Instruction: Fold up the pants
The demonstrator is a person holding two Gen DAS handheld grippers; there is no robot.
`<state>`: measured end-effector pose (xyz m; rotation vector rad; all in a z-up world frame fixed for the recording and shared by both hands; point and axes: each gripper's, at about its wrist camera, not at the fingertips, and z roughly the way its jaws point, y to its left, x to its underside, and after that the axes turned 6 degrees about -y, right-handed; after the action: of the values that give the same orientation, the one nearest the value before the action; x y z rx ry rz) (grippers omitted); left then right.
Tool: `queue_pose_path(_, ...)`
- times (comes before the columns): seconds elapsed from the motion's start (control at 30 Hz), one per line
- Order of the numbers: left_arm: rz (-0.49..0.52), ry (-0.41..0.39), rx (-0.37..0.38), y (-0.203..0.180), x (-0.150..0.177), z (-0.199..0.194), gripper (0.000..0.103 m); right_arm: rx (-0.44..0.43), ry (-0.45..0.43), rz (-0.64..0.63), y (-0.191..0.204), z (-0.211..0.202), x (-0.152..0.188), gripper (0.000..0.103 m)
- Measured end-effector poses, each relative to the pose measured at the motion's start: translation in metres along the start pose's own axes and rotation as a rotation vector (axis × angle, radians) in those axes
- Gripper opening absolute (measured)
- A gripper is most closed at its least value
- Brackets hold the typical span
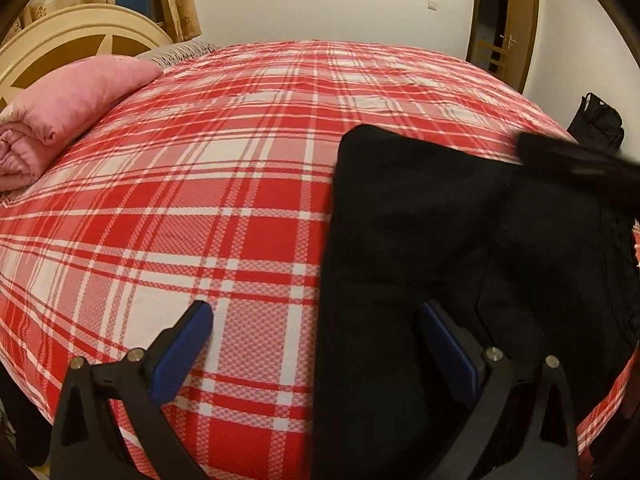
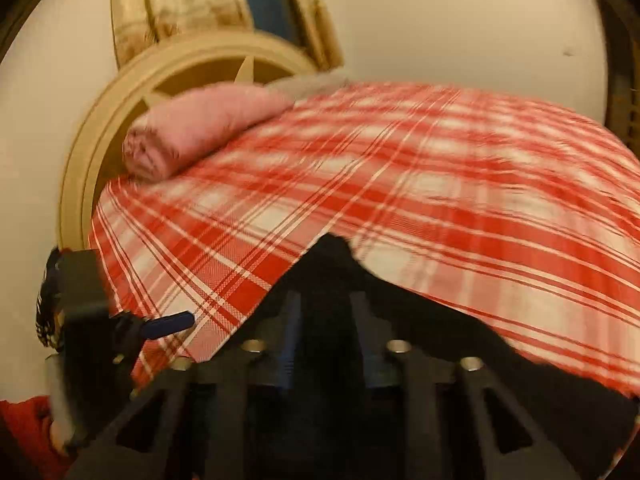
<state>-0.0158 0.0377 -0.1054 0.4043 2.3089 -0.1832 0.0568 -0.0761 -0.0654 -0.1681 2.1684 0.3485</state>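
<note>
The black pants (image 1: 420, 240) lie on the red plaid bed (image 1: 200, 200), on its right side, partly folded. My left gripper (image 1: 316, 312) is open above the bed. Its right finger (image 1: 448, 340) is over the pants' left edge and its left finger (image 1: 188, 340) is over bare sheet. My right gripper (image 2: 326, 304) is shut on a fold of the pants (image 2: 332, 256) and holds it raised over the bed; the cloth hides its fingertips. It shows as a dark blurred shape (image 1: 576, 164) in the left wrist view. The left gripper (image 2: 160, 326) also shows in the right wrist view.
A rolled pink blanket (image 1: 68, 108) lies at the head of the bed by the cream headboard (image 1: 60, 36). A black bag (image 1: 600, 120) sits past the bed's right edge. A wooden door (image 1: 504, 20) stands at the far right. The plaid sheet (image 2: 440, 184) spreads beyond the pants.
</note>
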Motion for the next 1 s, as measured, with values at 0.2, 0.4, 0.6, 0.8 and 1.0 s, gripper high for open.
queue_pose_path(0.2, -0.018, 0.012, 0.014, 0.002, 0.0, 0.002, 0.103, 0.0, 0.108, -0.001, 0.007, 0.071, -0.007, 0.024)
queue_pose_path(0.4, -0.03, 0.011, 0.019, 0.005, -0.001, 0.006, 0.103, 0.048, 0.157, -0.006, 0.007, 0.108, -0.006, 0.024)
queue_pose_path(0.6, -0.04, -0.002, 0.011, 0.004, 0.002, 0.007, 0.103, 0.067, 0.157, -0.022, 0.01, 0.123, -0.018, 0.027)
queue_pose_path(0.8, -0.052, 0.002, 0.008, 0.006, 0.008, 0.001, 0.103, 0.029, 0.147, 0.04, 0.0, 0.126, -0.022, 0.028)
queue_pose_path(1.0, -0.026, 0.005, -0.013, 0.002, 0.009, -0.003, 0.103, -0.048, -0.019, 0.218, -0.03, 0.061, -0.026, 0.03)
